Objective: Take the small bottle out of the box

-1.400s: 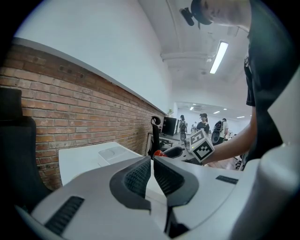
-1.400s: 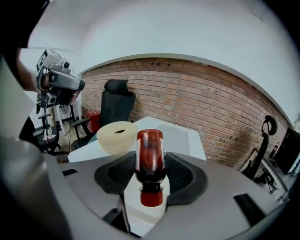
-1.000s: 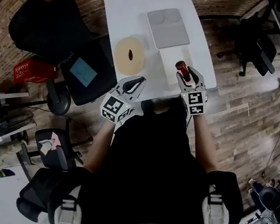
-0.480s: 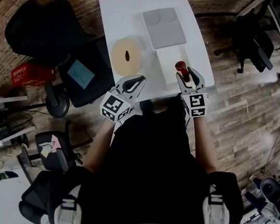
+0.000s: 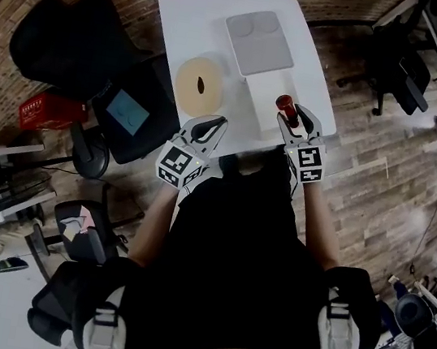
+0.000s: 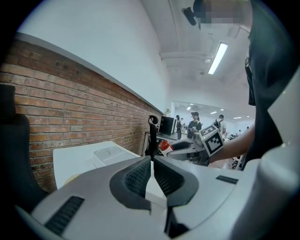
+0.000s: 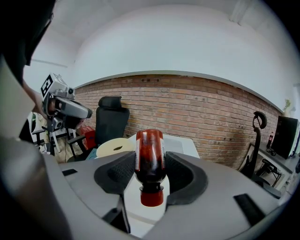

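My right gripper (image 5: 293, 116) is shut on a small dark red bottle (image 5: 284, 106), holding it above the near right part of the white table (image 5: 186, 16). In the right gripper view the bottle (image 7: 150, 154) lies between the pads with its red cap toward the camera. The white open box (image 5: 266, 95) lies on the table just beyond it. My left gripper (image 5: 211, 126) hangs at the table's near edge, jaws shut together with nothing between them (image 6: 152, 164). In the left gripper view the bottle (image 6: 165, 146) shows in the other gripper.
A pale roll of tape (image 5: 200, 85) lies left of the box, and a flat grey lid (image 5: 258, 43) lies beyond it. A black office chair (image 5: 75, 40) and a dark tablet (image 5: 126, 112) stand left of the table. Wooden floor lies to the right.
Almost nothing: both grippers hold their places, and the bottle stays gripped in the right one. Only the head camera's view shifts slightly.
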`<state>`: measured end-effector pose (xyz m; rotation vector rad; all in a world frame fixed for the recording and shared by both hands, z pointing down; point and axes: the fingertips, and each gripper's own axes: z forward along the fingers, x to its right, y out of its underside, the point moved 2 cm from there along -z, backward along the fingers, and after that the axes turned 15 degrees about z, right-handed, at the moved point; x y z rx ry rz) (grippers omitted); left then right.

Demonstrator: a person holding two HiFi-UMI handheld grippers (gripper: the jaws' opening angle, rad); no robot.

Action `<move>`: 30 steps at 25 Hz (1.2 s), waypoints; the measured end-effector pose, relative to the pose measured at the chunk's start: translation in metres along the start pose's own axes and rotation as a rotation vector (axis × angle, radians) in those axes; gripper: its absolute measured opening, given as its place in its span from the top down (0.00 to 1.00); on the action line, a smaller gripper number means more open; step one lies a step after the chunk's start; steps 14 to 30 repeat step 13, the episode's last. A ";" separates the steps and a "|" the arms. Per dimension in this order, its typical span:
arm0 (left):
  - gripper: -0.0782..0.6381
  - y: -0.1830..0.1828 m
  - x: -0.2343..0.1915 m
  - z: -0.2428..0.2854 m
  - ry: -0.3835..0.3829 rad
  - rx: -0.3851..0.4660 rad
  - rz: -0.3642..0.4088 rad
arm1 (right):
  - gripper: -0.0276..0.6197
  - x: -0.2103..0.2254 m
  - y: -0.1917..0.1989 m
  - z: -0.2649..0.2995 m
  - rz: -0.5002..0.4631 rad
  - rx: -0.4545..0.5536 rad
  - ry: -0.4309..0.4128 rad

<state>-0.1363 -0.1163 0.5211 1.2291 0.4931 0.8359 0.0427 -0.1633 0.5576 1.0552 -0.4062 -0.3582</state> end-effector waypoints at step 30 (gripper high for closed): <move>0.84 -0.005 -0.007 0.021 -0.029 -0.019 -0.009 | 0.65 0.022 0.002 0.014 0.001 -0.030 -0.020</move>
